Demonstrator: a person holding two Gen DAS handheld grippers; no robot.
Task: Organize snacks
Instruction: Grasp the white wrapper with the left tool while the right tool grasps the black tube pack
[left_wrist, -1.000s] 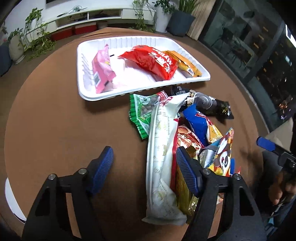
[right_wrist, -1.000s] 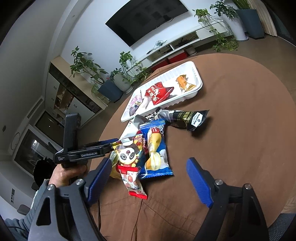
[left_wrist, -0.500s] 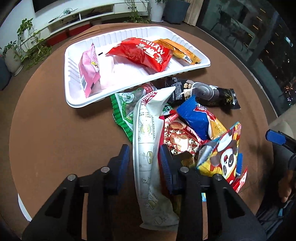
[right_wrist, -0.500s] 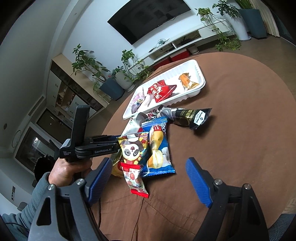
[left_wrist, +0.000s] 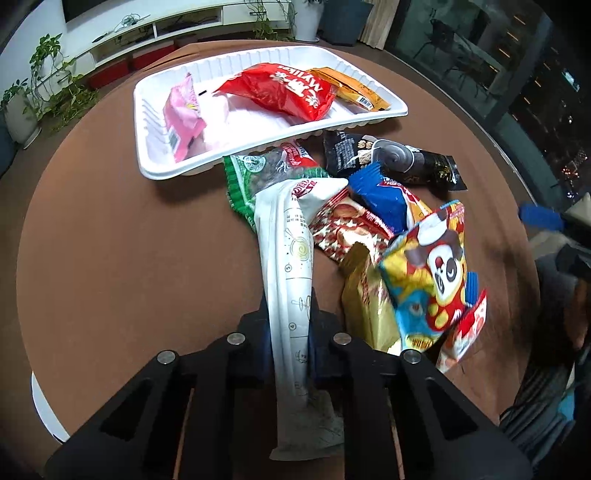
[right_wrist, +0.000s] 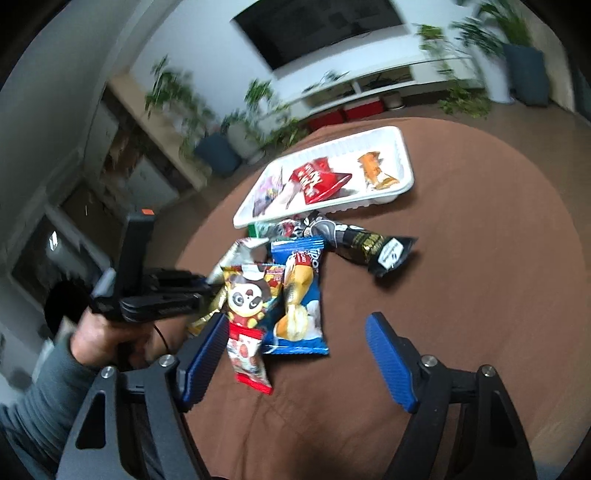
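The left claw (left_wrist: 290, 332) has gone from wide open a second ago to clamped on the long white packet (left_wrist: 290, 266) — its far end lies on the green packet (left_wrist: 243, 177) just in front of the white tray (left_wrist: 159, 162). The right claw (right_wrist: 295, 354) hangs spread wide, holding nothing, over the brown surface (right_wrist: 480, 258) near the panda packet (right_wrist: 247, 295).

Long white packet (left_wrist: 288, 258) pinched, beside pile
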